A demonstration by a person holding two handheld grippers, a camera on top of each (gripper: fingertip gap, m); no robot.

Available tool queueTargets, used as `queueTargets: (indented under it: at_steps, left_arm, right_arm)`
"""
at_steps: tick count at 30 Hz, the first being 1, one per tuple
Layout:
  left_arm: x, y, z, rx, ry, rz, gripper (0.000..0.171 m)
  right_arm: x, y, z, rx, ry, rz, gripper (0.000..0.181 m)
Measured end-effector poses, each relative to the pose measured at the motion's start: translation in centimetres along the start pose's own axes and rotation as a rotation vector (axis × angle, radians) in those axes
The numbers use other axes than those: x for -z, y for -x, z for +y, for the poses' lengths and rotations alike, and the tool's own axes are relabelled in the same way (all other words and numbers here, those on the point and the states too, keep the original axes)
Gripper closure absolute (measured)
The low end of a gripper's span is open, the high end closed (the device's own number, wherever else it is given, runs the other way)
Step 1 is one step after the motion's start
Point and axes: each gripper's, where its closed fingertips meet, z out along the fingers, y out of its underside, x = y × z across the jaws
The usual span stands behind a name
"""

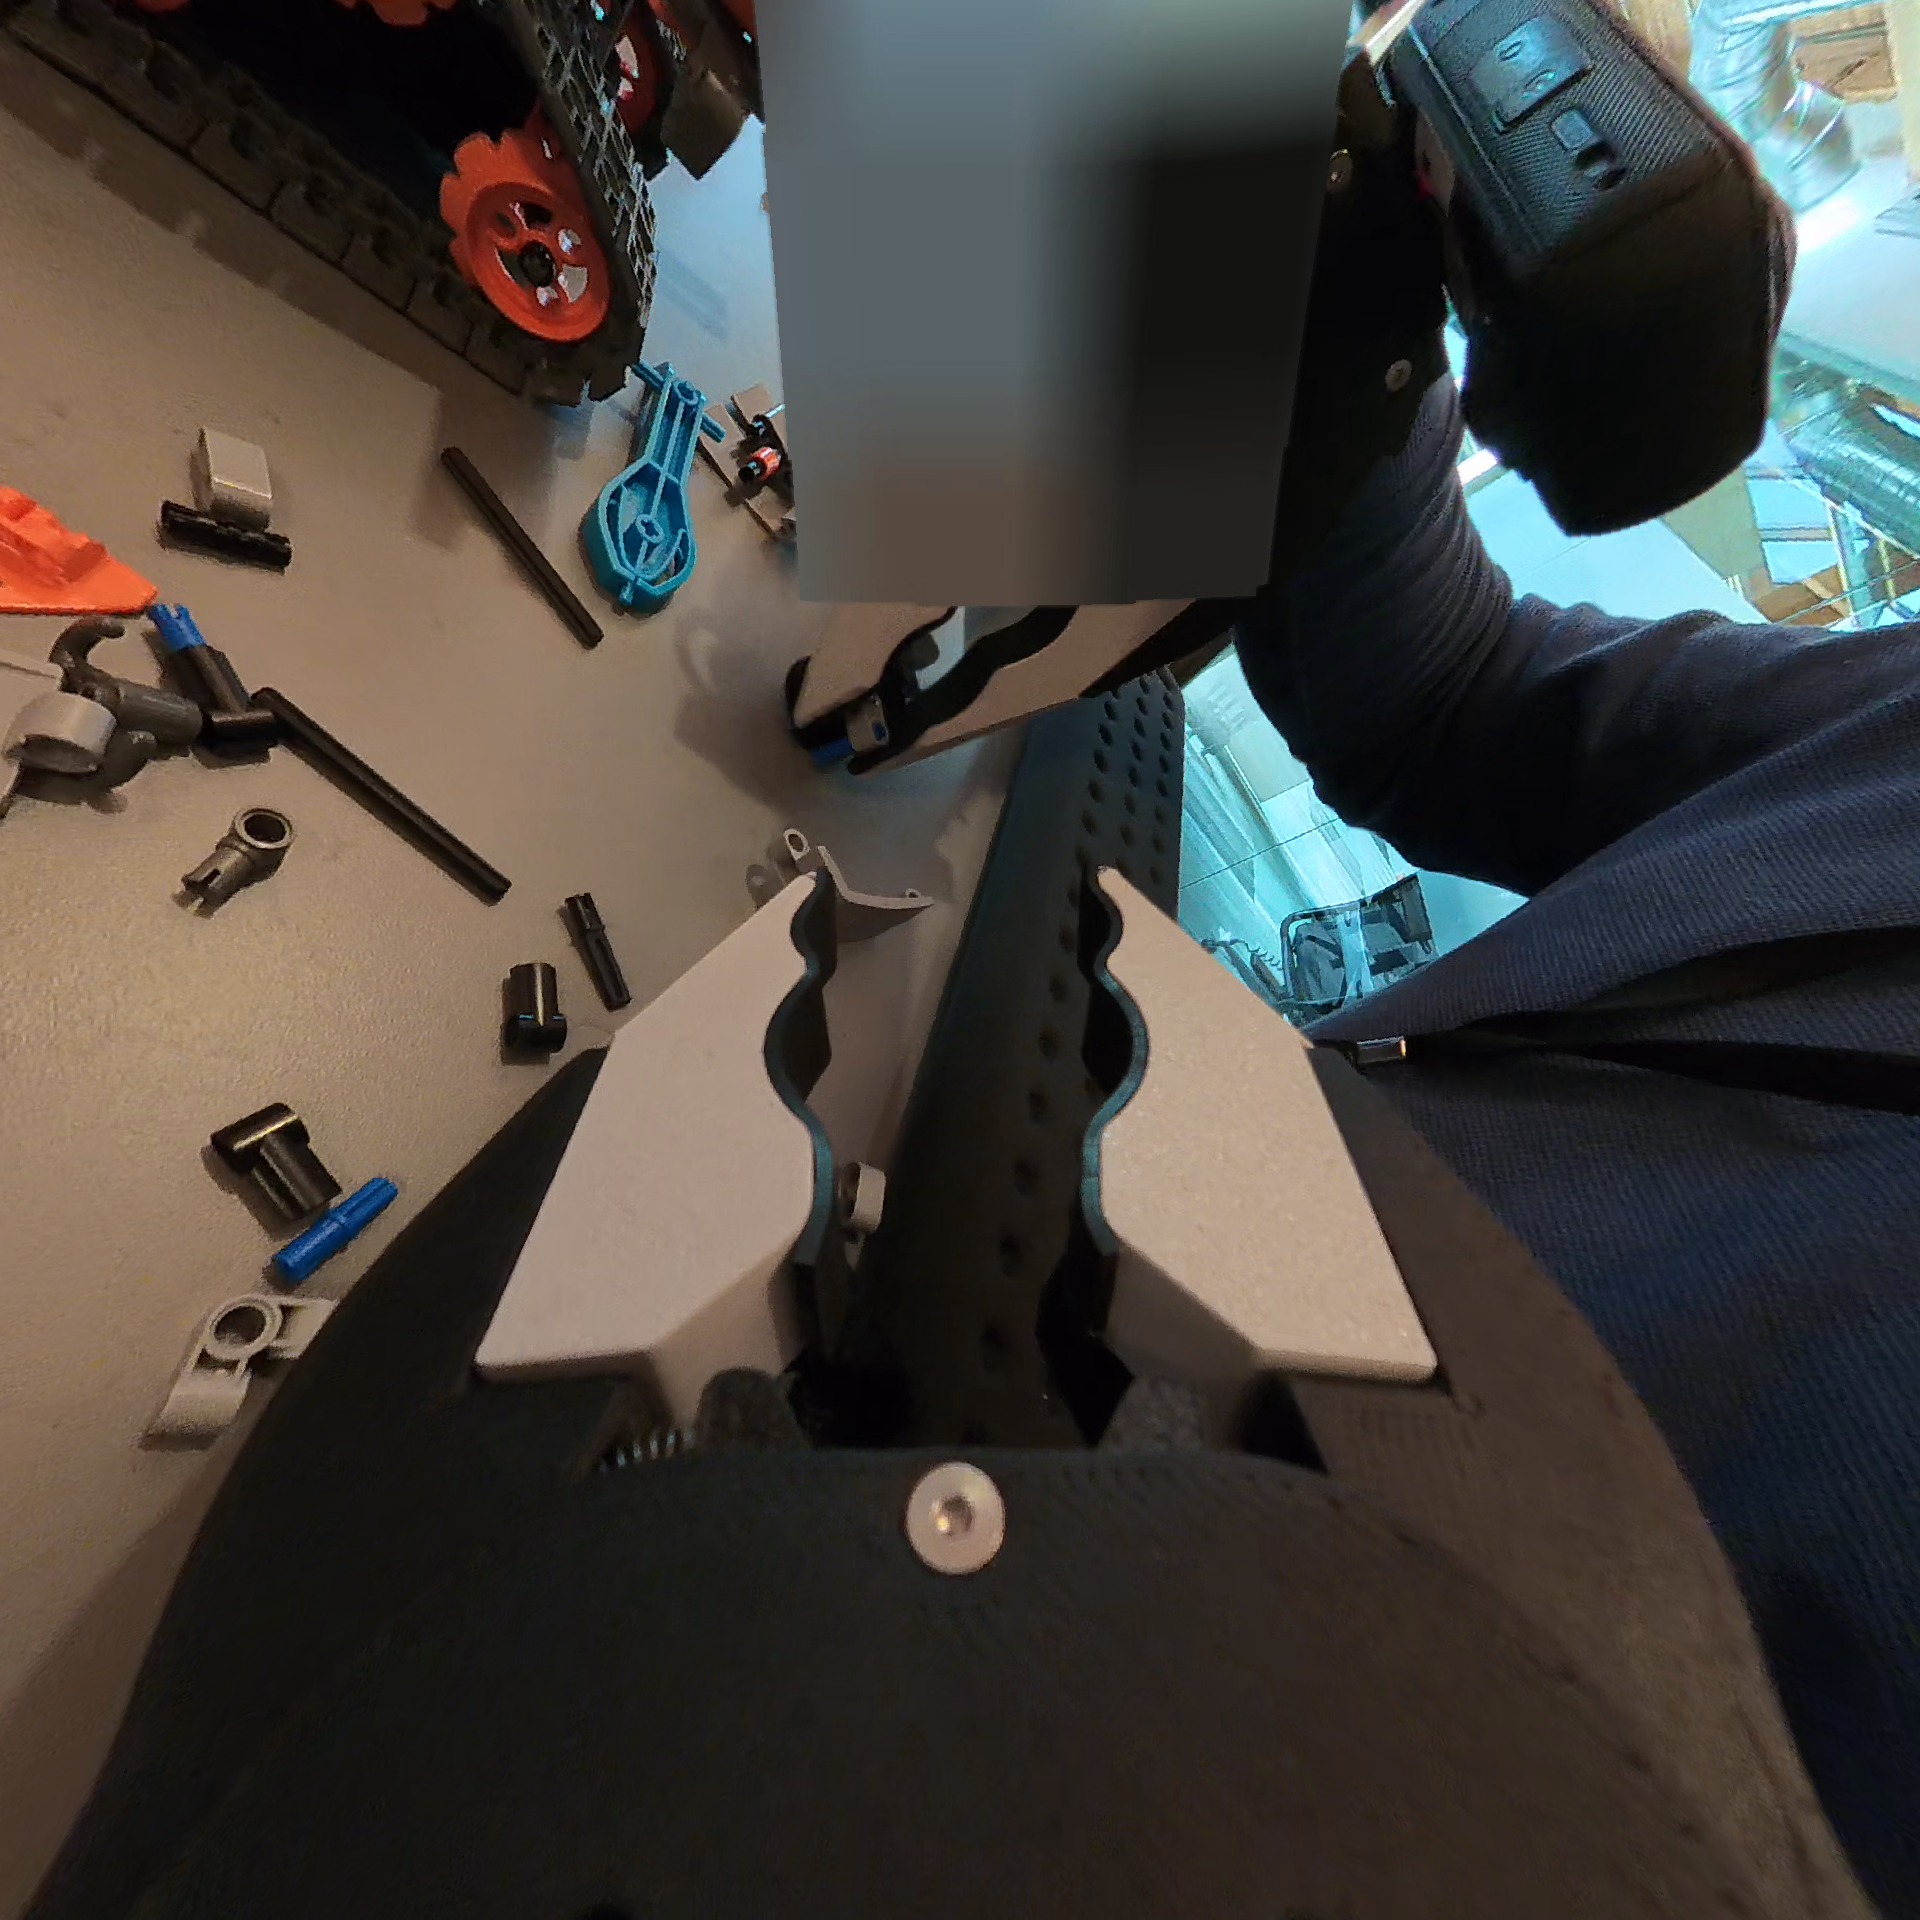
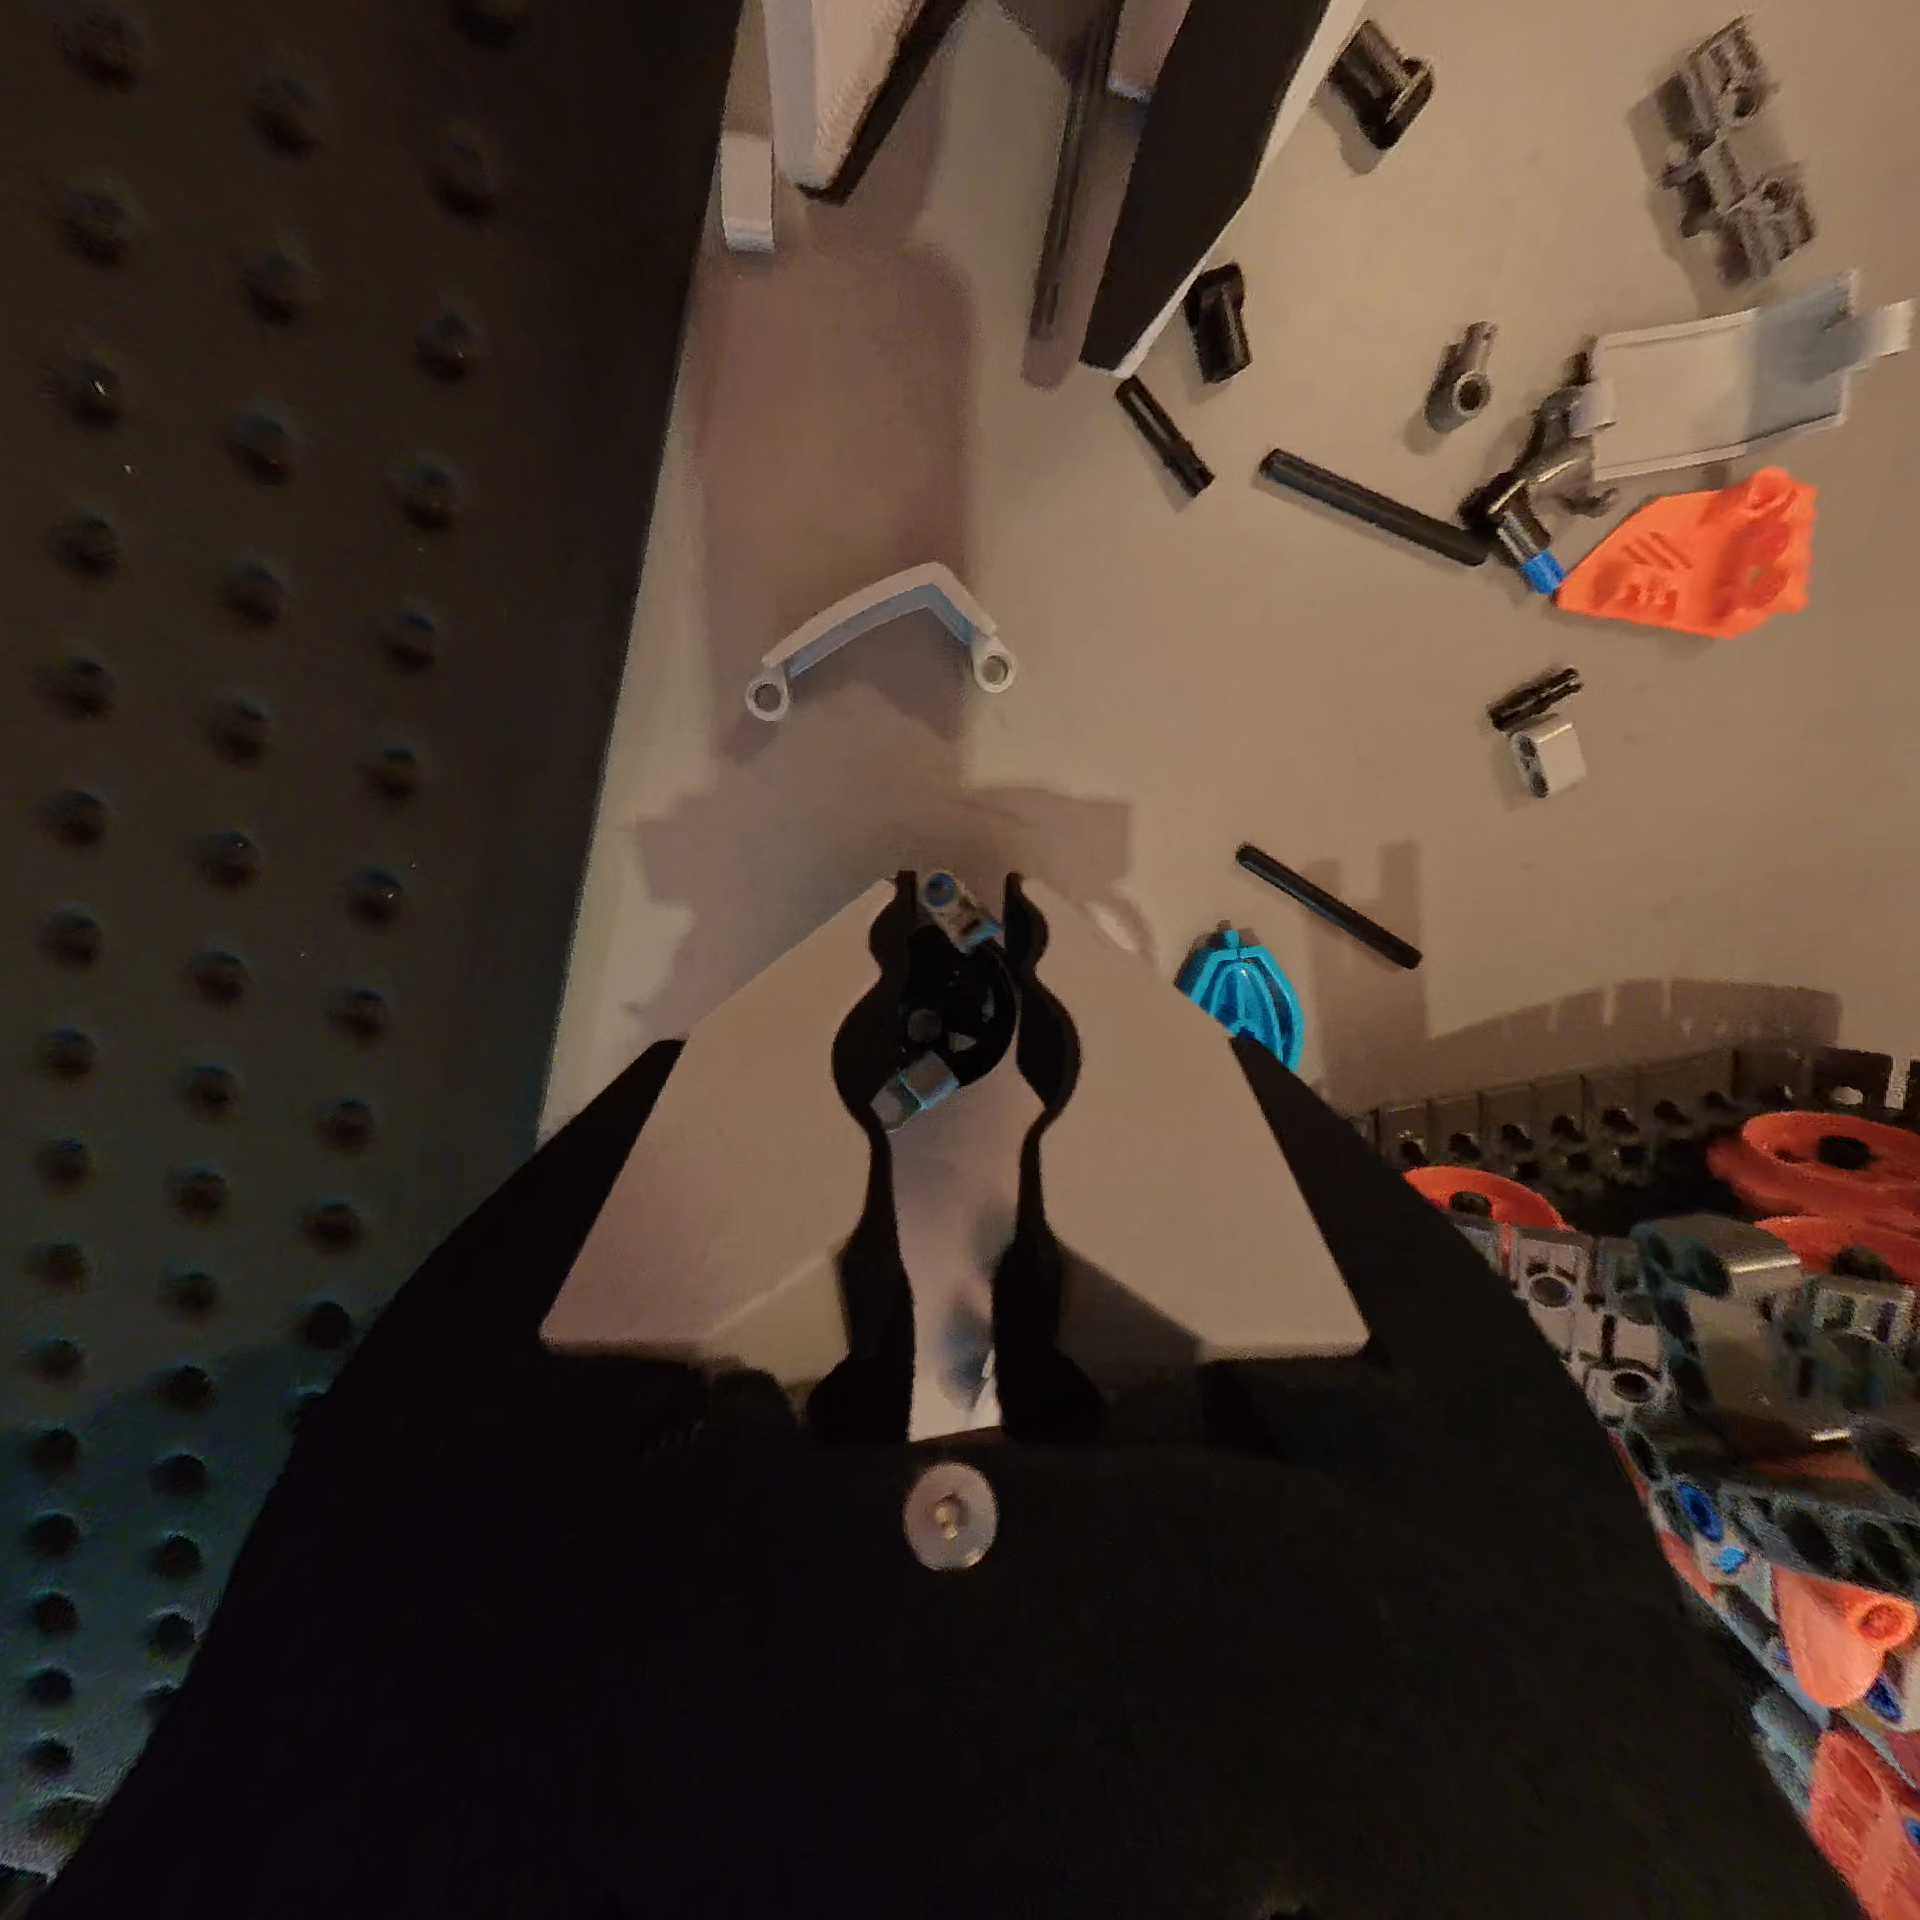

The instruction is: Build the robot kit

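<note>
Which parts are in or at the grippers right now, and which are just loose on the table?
At the grippers:
- right gripper: shut on a small black, grey and blue assembly
- left gripper: open, nearest the curved grey piece

Loose:
- teal piece
- black axle
- orange panel
- tracked model

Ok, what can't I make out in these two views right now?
Left wrist view: curved grey panel half hidden behind the left gripper.
Left wrist view: tracked model cut off by the top edge.
Right wrist view: small part in the right gripper, shape masked by its fingers.
</note>
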Motion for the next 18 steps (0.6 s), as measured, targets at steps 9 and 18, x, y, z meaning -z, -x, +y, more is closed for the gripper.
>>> queueTargets:
  at_steps: [9, 18]
  left_arm:
    - [-0.8, -0.2, 0.7, -0.086, 0.050, -0.049, 0.128]
    - [-0.8, -1.2, -0.4, -0.257, -0.026, -0.095, 0.124]
  right_arm:
    - [1.6, -0.5, -1.4, -0.120, -0.152, 0.007, 0.170]
    - [5.5, -1.5, -5.0, -0.301, -0.478, 0.073, 0.170]
